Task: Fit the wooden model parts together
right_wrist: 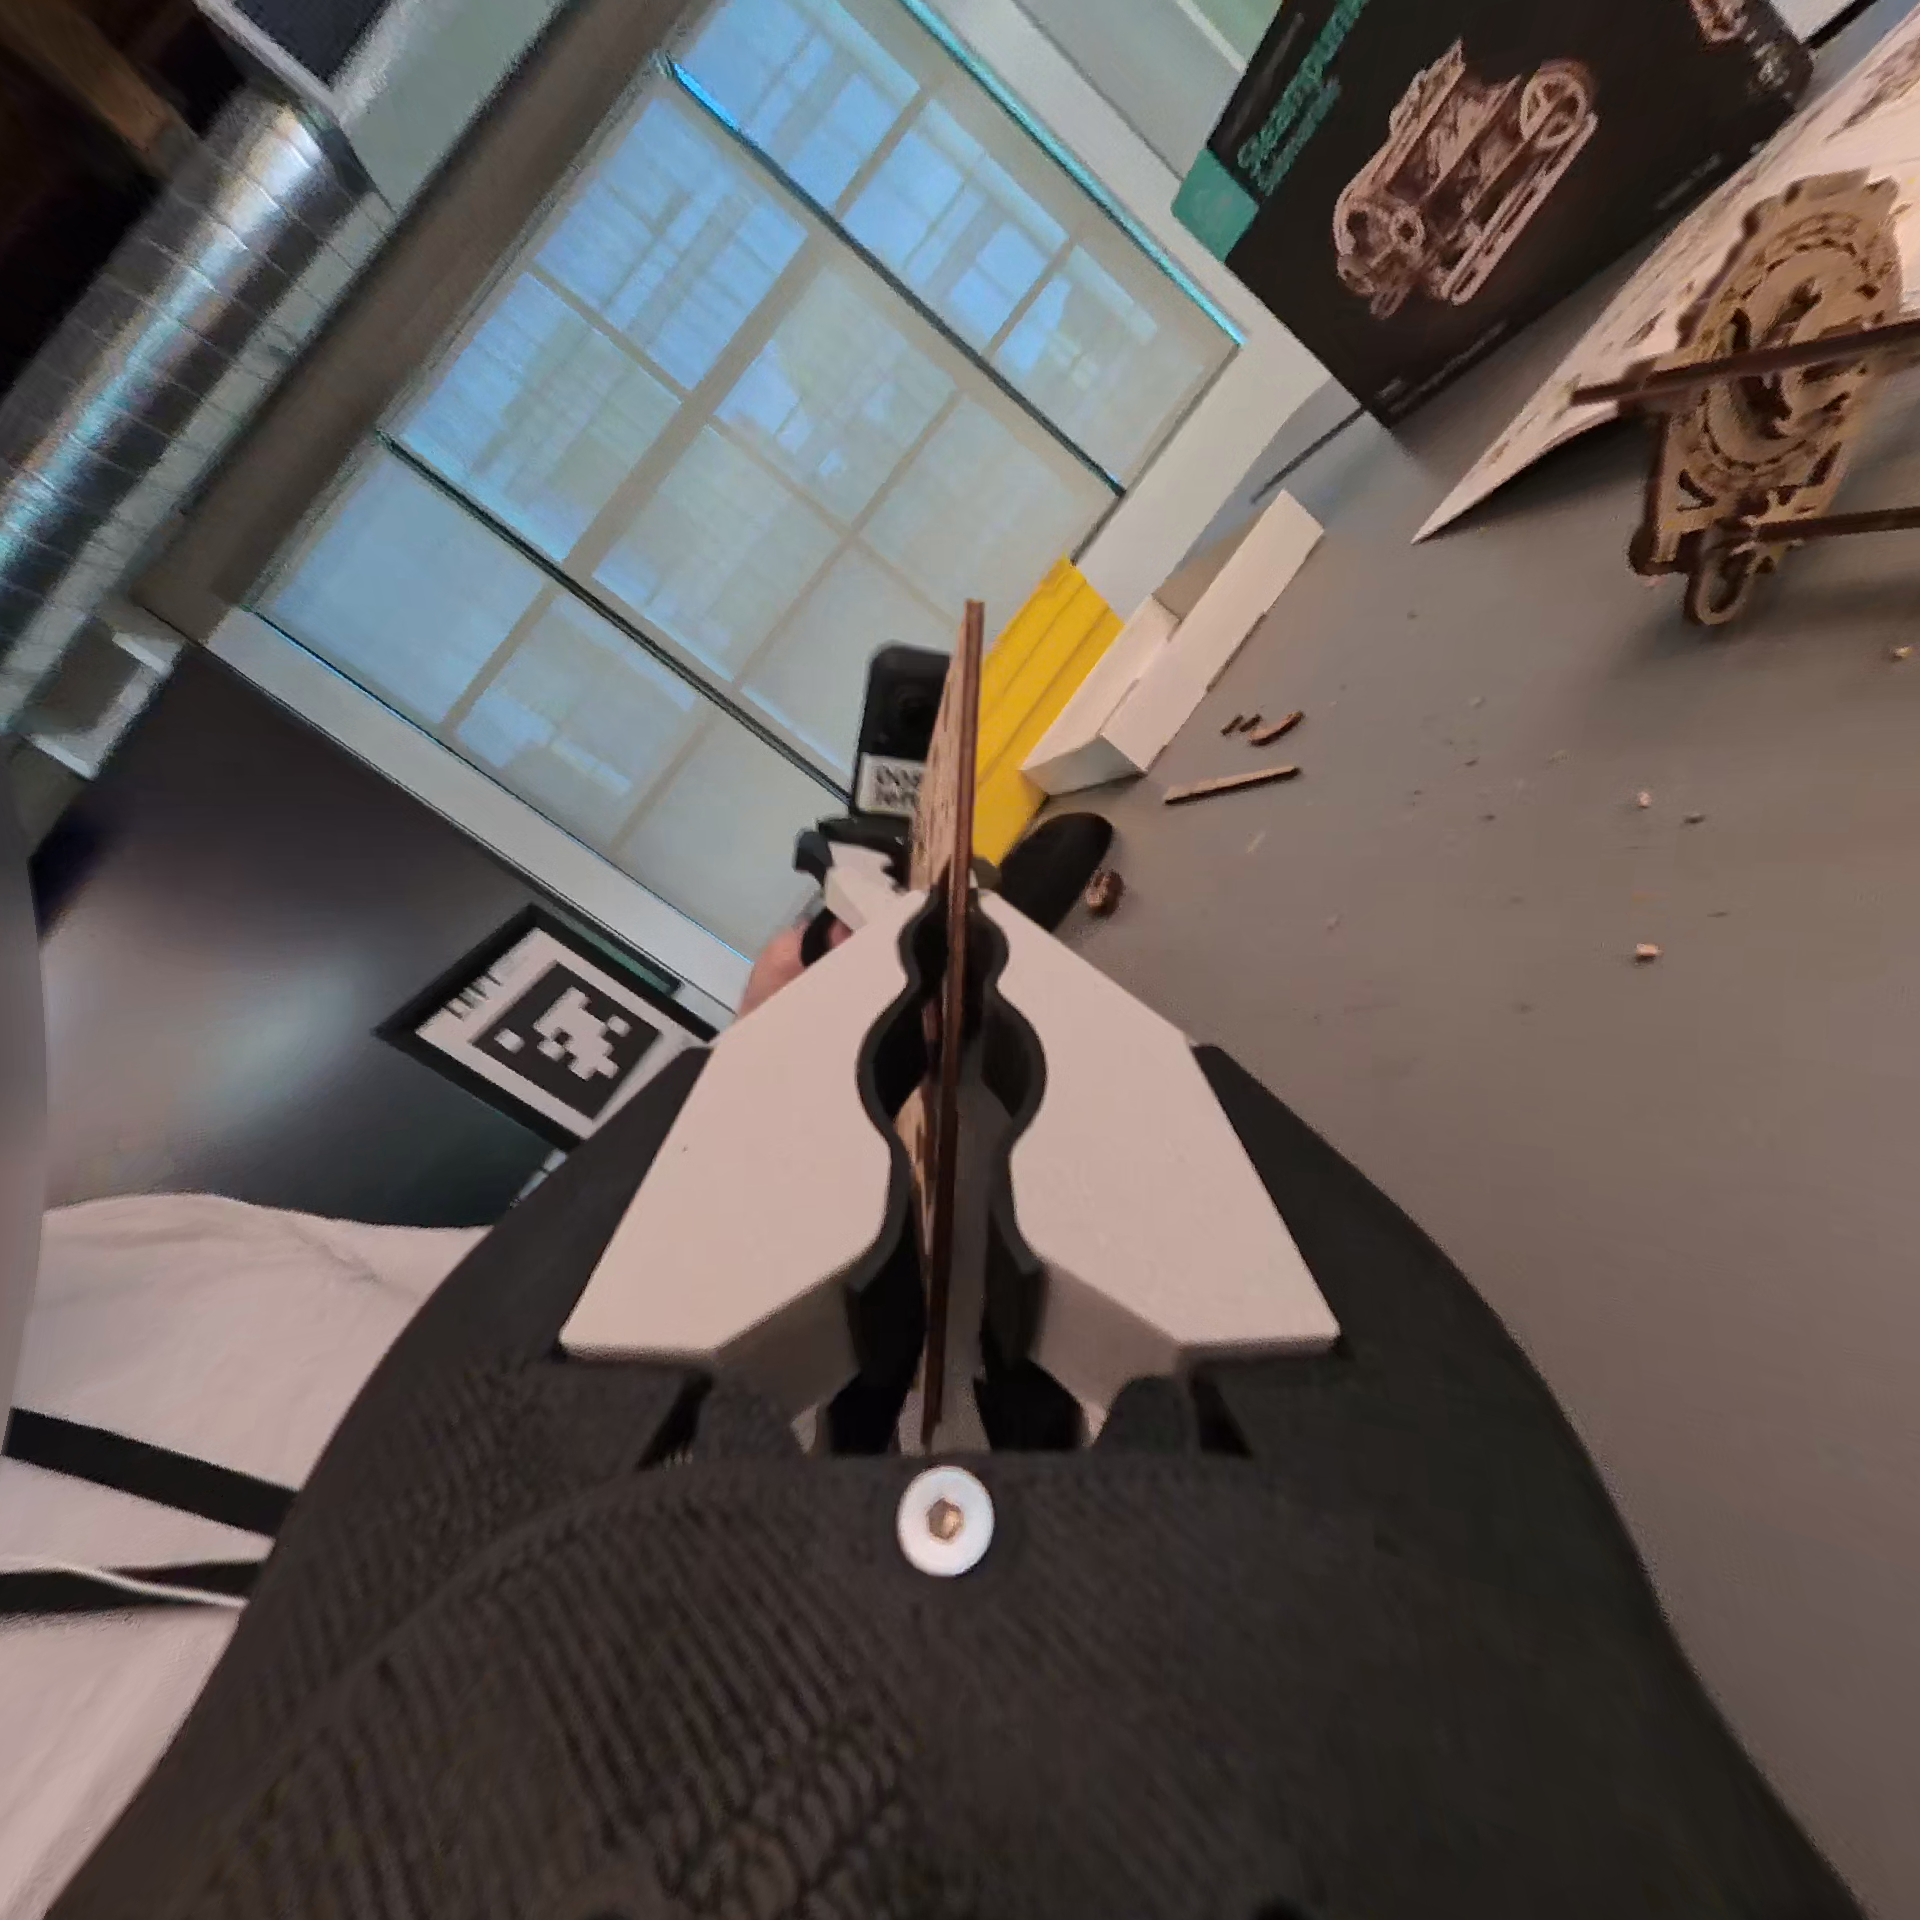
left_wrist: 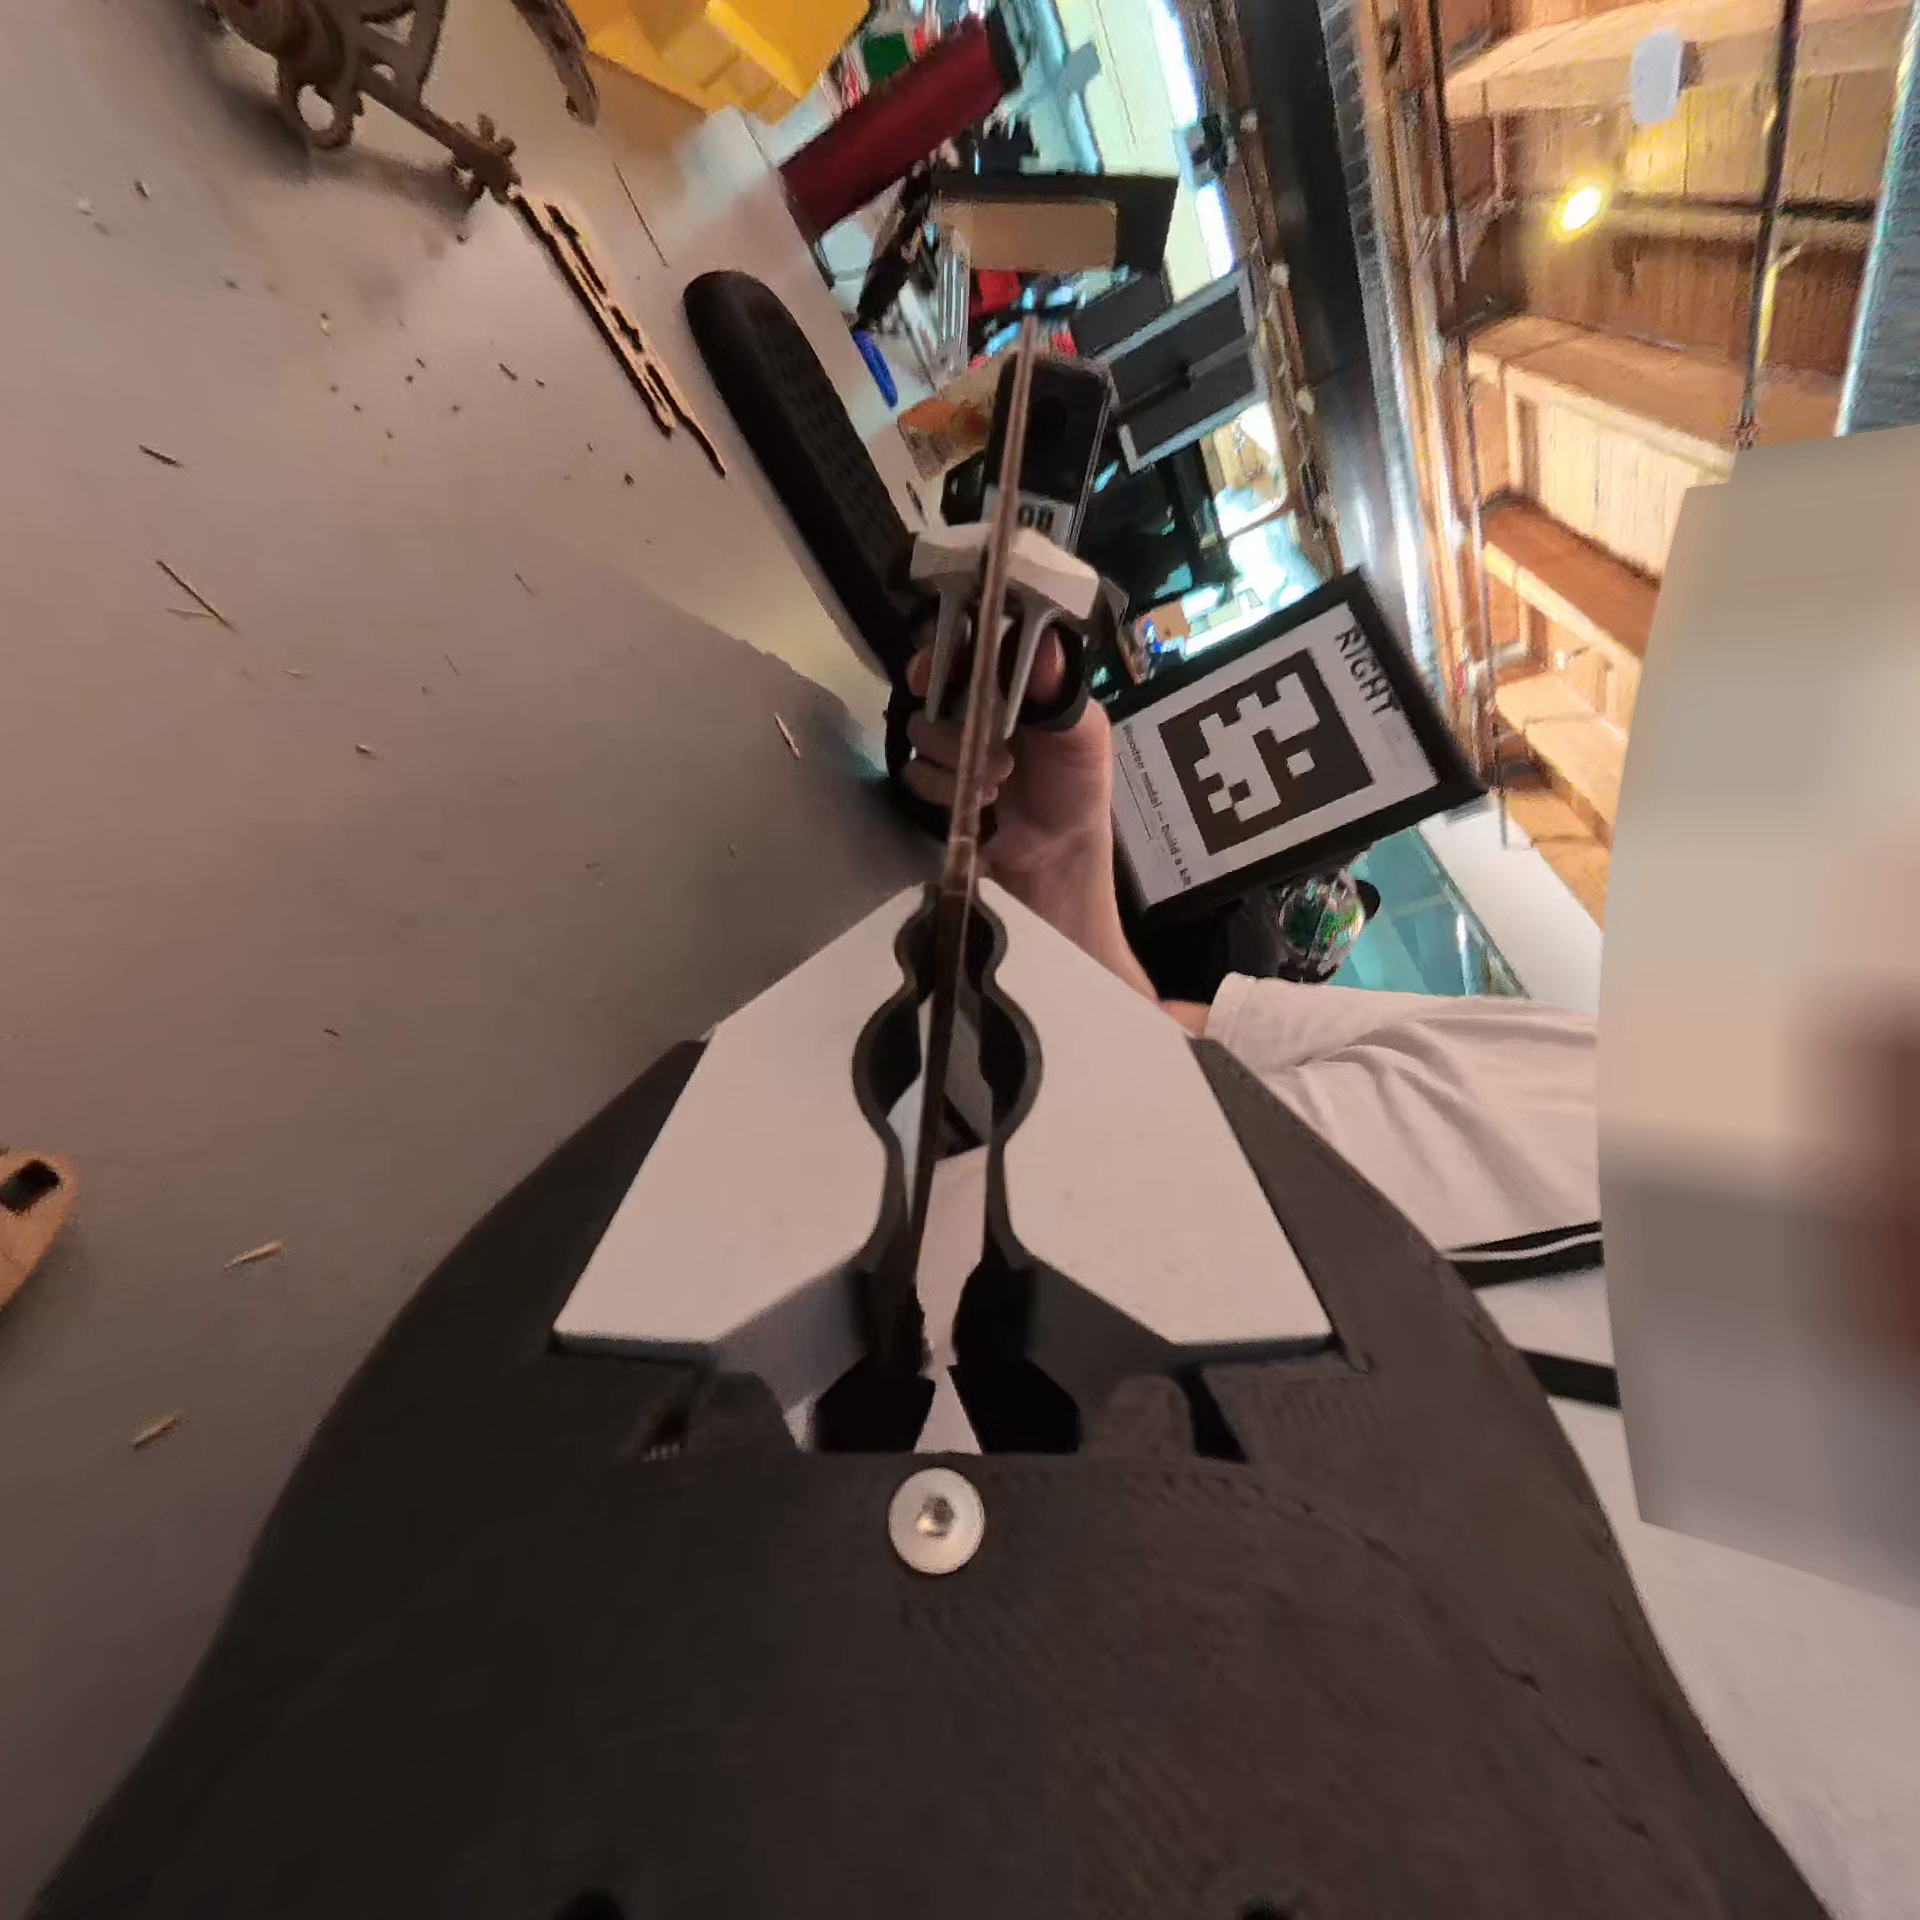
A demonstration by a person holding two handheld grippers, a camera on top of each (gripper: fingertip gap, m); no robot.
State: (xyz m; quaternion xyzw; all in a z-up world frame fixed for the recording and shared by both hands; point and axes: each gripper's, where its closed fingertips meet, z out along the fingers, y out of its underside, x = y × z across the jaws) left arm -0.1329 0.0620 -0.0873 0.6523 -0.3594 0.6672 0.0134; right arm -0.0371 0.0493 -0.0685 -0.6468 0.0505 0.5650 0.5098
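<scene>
A thin wooden sheet of model parts (left_wrist: 994,582) is held edge-on in the air between both grippers. My left gripper (left_wrist: 951,904) is shut on its near end. My right gripper (left_wrist: 982,707) faces it from the far end, clamped on the same sheet, with a hand behind it. In the right wrist view my right gripper (right_wrist: 951,914) is shut on the sheet (right_wrist: 964,748), and the left gripper (right_wrist: 862,883) shows just beyond the fingertips. A partly built wooden model (right_wrist: 1745,416) stands on the grey table (right_wrist: 1455,935) to the right.
The kit's dark box (right_wrist: 1507,177) and a printed sheet (right_wrist: 1538,416) lie behind the model. A white box (right_wrist: 1174,665), a yellow bin (left_wrist: 727,42), a black oblong object (left_wrist: 800,436), loose wooden strips (left_wrist: 623,322) and splinters lie on the table. A person's white shirt (left_wrist: 1434,1122) is close by. The gap from one gripper's tips to the other's is roughly 11 cm.
</scene>
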